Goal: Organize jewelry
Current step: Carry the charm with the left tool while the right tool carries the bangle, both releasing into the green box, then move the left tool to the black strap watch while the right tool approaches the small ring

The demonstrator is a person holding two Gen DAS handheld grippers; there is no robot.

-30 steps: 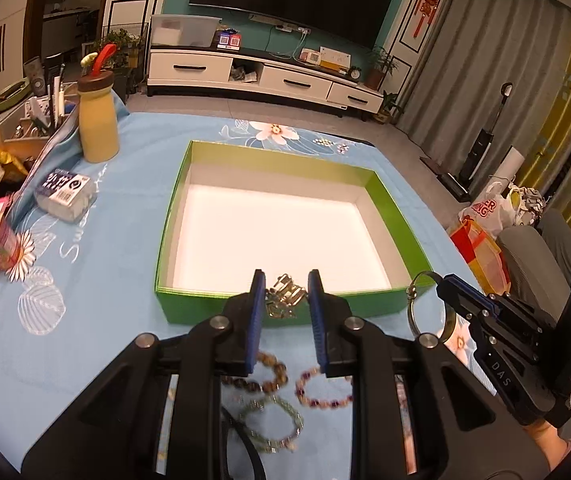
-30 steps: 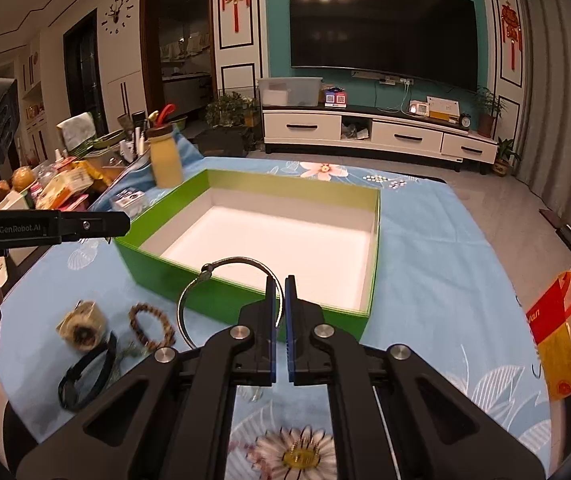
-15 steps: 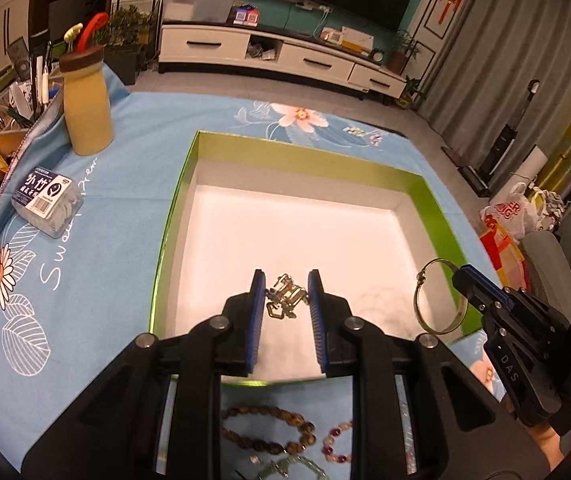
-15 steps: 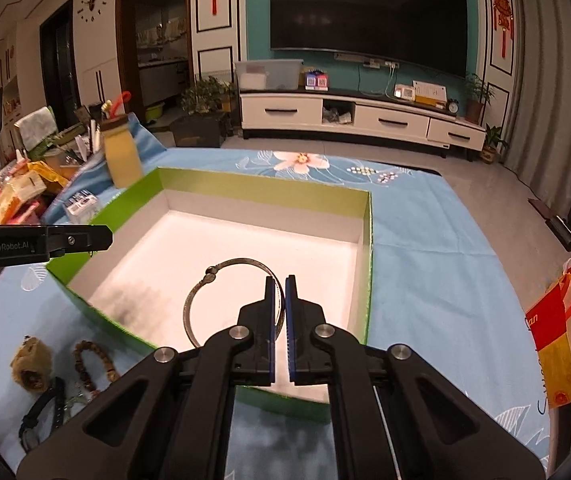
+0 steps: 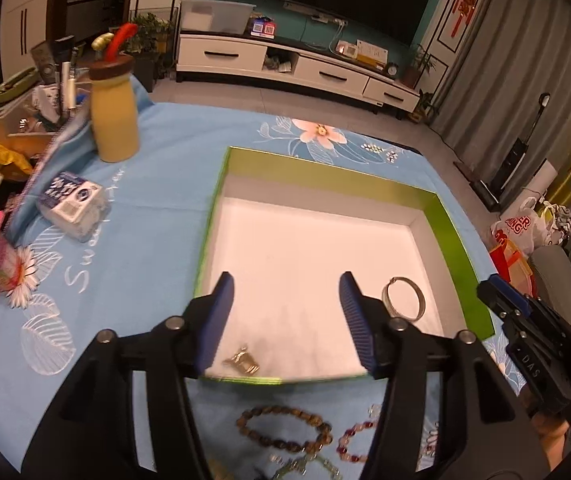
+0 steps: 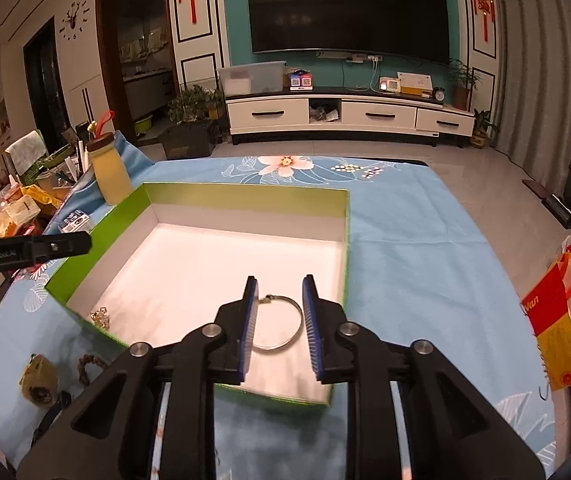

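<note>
Table: I see a blue flowered cloth (image 5: 157,168) spread across it, with clutter along its left edge.
Box: a wide green tray with a white floor (image 5: 451,248) sits in the middle of the cloth; both my grippers hang over its near end.
Left gripper: my left gripper (image 5: 287,280) has just been opening and its jaws now stand wide apart, gripping nothing; the charm lies on the floor of the box below, free of both pads.
Right gripper: my right gripper (image 6: 279,284) has just been opening too; its jaws stand a little apart, and the bangle lies below between them, not pinched.
Bottle: a yellow bottle with a brown cap (image 5: 114,114) stands upright at the far left of the cloth.
Small carton: a white printed pack (image 5: 73,204) lies near the bottle, outside the box.
Bangle: the thin metal ring (image 6: 285,326) rests flat on the white floor, near the box's right wall.
Bead bracelets: a brown one (image 5: 285,434) and a reddish one (image 5: 351,446) lie on the cloth just outside the near wall.
Charm: the small gold piece (image 5: 242,361) lies in the near left corner of the box.
</note>
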